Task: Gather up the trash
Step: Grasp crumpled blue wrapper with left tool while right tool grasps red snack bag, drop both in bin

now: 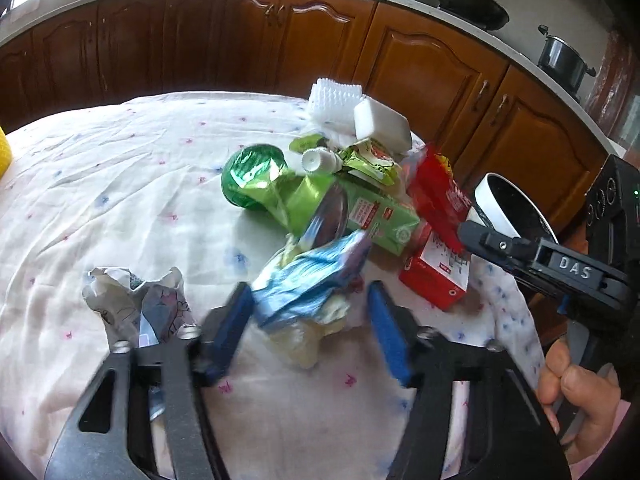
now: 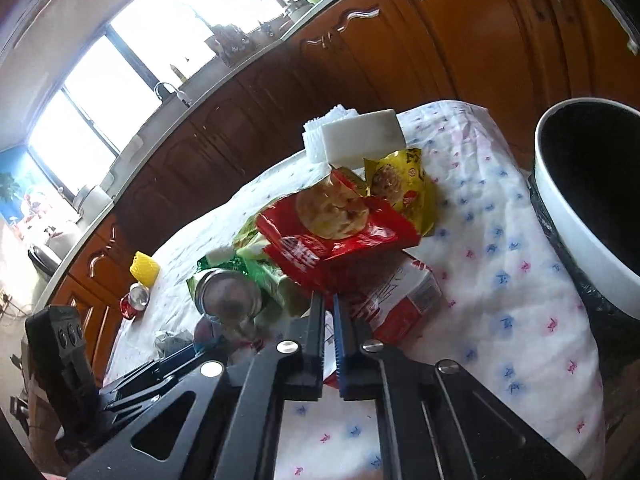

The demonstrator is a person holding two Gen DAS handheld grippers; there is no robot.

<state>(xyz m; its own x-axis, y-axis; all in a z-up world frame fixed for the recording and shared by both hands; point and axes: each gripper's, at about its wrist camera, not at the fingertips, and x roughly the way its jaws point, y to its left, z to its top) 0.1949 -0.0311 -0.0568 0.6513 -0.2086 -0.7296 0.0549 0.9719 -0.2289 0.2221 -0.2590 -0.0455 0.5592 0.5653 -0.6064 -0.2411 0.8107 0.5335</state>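
A heap of trash lies on the cloth-covered table [image 1: 100, 184]: a green foil wrapper [image 1: 256, 180], a green carton [image 1: 376, 216], a red box [image 1: 436, 276], white foam blocks [image 1: 360, 116] and a blue wrapper [image 1: 312, 280]. My left gripper [image 1: 310, 312] is open, its blue pads on either side of the blue wrapper. My right gripper [image 2: 329, 312] is shut with nothing between its pads, just in front of the red box [image 2: 400, 304], below a red snack bag [image 2: 336, 232]. The right gripper also shows at the right edge of the left wrist view [image 1: 480, 238].
A white bin with a black liner [image 2: 580, 216] stands past the table's right edge. A crumpled paper [image 1: 136, 300] lies left of my left gripper. A yellow net [image 2: 144, 268] and a red can [image 2: 136, 300] sit far left. Wooden cabinets [image 1: 280, 40] run behind.
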